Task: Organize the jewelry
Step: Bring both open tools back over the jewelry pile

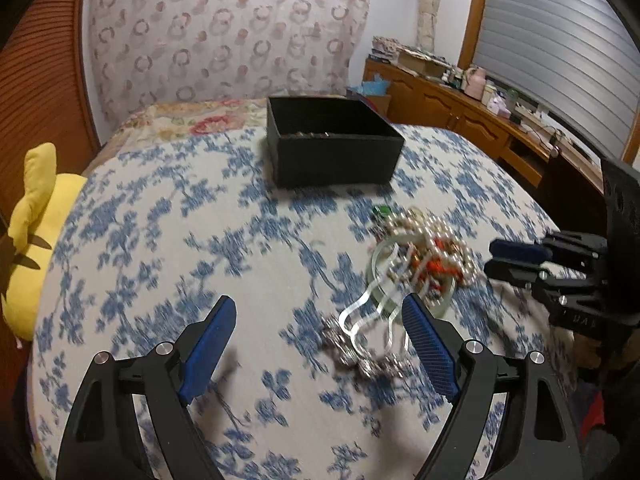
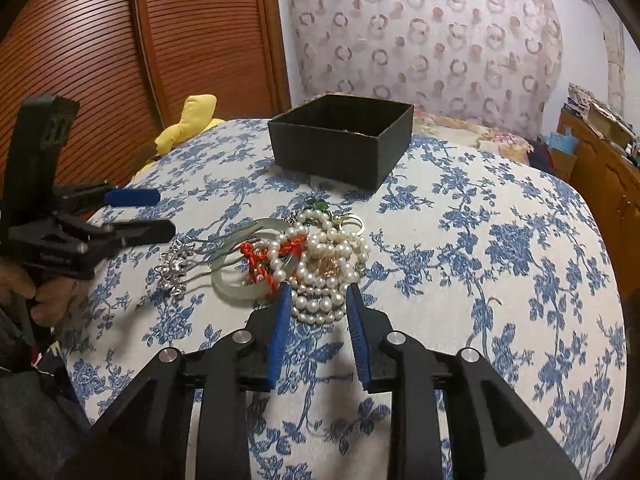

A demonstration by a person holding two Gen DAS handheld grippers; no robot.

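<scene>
A jewelry pile (image 2: 316, 256) lies on the blue-flowered bedspread: pearl strands (image 2: 332, 276), a pale jade bangle (image 2: 236, 286) with red cord (image 2: 266, 258), a silver hairpin (image 2: 180, 264) and a green stone (image 2: 318, 204). The pile also shows blurred in the left wrist view (image 1: 424, 256). A black open box (image 1: 332, 144) stands behind it, also in the right wrist view (image 2: 340, 140). My left gripper (image 1: 320, 312) is open, just left of the hairpin (image 1: 368, 320). My right gripper (image 2: 316, 292) is open, its tips at the near edge of the pearls.
A yellow plush toy (image 1: 36, 232) lies at the bed's left edge. A wooden slatted wardrobe (image 2: 120, 60) stands to the left. A cluttered wooden dresser (image 1: 480, 116) runs along the right under a window.
</scene>
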